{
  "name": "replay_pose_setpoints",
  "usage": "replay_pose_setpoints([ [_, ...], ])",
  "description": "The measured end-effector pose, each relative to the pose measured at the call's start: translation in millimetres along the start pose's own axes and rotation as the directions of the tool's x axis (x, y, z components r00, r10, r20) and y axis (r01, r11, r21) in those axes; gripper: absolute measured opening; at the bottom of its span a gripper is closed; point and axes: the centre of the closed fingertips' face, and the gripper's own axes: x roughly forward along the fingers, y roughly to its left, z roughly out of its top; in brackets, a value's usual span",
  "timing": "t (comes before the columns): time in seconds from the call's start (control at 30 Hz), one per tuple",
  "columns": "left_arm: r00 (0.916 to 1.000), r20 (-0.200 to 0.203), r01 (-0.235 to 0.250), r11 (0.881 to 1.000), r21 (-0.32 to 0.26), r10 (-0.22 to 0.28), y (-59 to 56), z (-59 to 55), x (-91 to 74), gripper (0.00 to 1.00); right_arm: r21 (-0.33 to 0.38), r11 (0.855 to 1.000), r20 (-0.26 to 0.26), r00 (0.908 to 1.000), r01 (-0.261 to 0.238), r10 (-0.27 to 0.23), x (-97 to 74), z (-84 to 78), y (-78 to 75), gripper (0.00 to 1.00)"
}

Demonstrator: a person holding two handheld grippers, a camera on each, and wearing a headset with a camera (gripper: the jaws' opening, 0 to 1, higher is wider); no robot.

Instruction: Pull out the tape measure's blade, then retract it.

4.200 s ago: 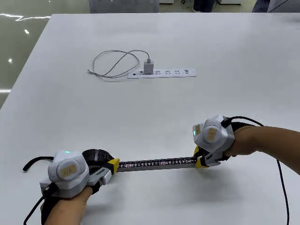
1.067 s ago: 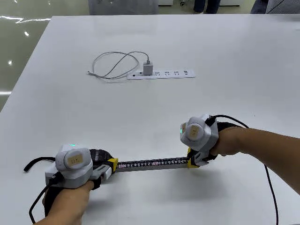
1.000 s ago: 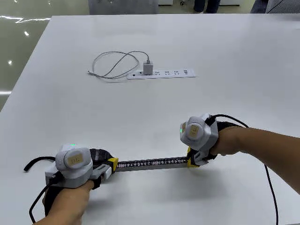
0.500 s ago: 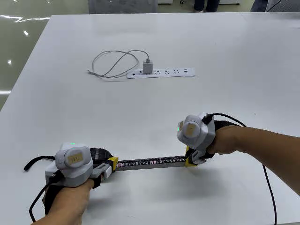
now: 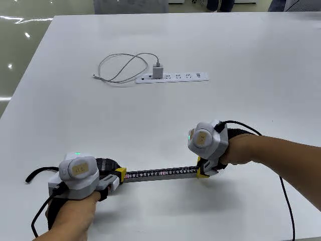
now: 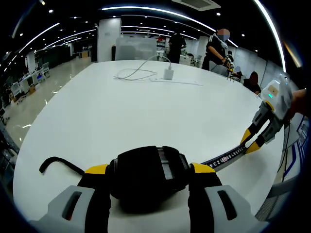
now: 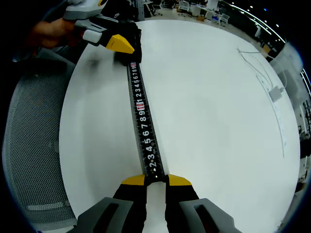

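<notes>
The black tape measure case (image 6: 148, 175) lies on the white table (image 5: 150, 120) between the yellow-tipped fingers of my left gripper (image 6: 149, 171), which is shut on it. In the head view the case (image 5: 107, 165) sits at the lower left under that gripper (image 5: 113, 179). Its black blade (image 5: 160, 173) with white numbers runs right along the table to my right gripper (image 5: 200, 173). In the right gripper view the blade (image 7: 144, 131) leads from the case (image 7: 127, 36) down to my right gripper (image 7: 156, 180), shut on the blade's end.
A white power strip (image 5: 173, 77) with a plugged-in charger (image 5: 158, 71) and a looped white cable (image 5: 123, 68) lies at the middle far side of the table. A black strap (image 6: 57, 163) trails left of the case. The table's near edge is close below both hands.
My right gripper has moved left toward the case with the blade's end, so less blade shows than before. The left gripper and case have stayed in place.
</notes>
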Motion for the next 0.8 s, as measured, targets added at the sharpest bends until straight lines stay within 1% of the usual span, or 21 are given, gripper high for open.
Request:
replay_pose_setpoints([
  [0.17,1.0,0.001,0.0,1.0,0.001,0.0,0.1,0.1,0.0,0.61,-0.009,1.0,-0.001,1.0,0.0,0.0,0.1,1.2,0.3,0.1],
  [0.2,1.0,0.001,0.0,1.0,0.001,0.0,0.1,0.1,0.0,0.61,-0.017,1.0,-0.002,1.0,-0.001,0.001,0.1,1.5,0.6,0.1],
  [0.23,1.0,0.001,0.0,1.0,0.001,0.0,0.1,0.1,-0.1,0.61,-0.05,0.999,-0.004,1.0,-0.003,0.003,0.1,1.9,0.5,0.1],
  [0.27,1.0,0.001,0.001,1.0,0.001,-0.001,0.1,0.1,0.0,0.61,-0.061,0.998,-0.005,1.0,-0.004,0.004,0.1,2.1,0.8,0.1],
  [0.57,1.0,-0.001,0.003,1.0,0.001,-0.003,0.4,0.4,0.3,0.61,-0.093,0.996,0.01,0.9998,-0.015,0.016,1.0,5.1,0.2,0.1],
  [0.8,1.0,-0.002,0.004,1.0,0.0,-0.004,1.1,0.6,0.6,0.61,-0.062,0.998,0.011,0.9999,-0.011,0.012,1.9,8.2,0.0,0.1],
])
